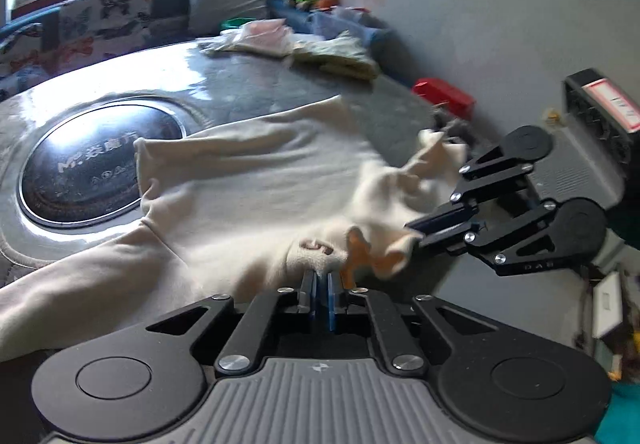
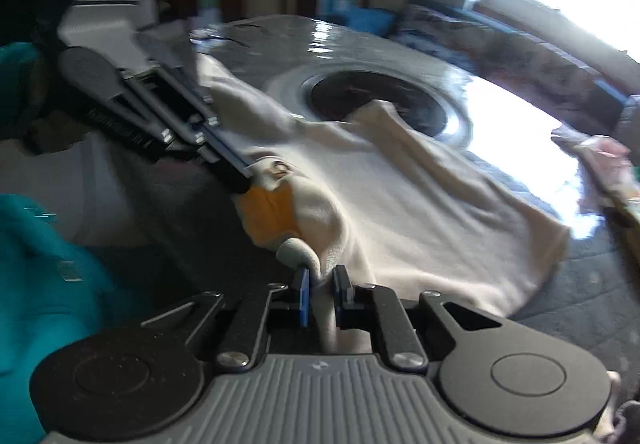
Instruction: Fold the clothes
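A cream sweatshirt (image 1: 260,183) lies spread over the grey table (image 1: 248,83), one sleeve trailing toward the lower left. Its neck opening shows an orange lining (image 1: 356,252). My left gripper (image 1: 322,278) is shut on the collar edge beside a small label. My right gripper (image 1: 416,234) comes in from the right and is shut on the bunched neckline a short way off. In the right wrist view the right gripper (image 2: 322,280) pinches a grey-cream collar fold, the left gripper (image 2: 244,179) grips just past the orange lining (image 2: 272,211), and the sweatshirt (image 2: 400,195) stretches away beyond.
A round dark inset (image 1: 84,167) sits in the table, partly under the garment. A pile of other clothes (image 1: 288,43) lies at the far end, and a red box (image 1: 444,95) at the right edge. Butterfly cushions (image 1: 104,15) line the window side. Teal cloth (image 2: 40,244) is close by.
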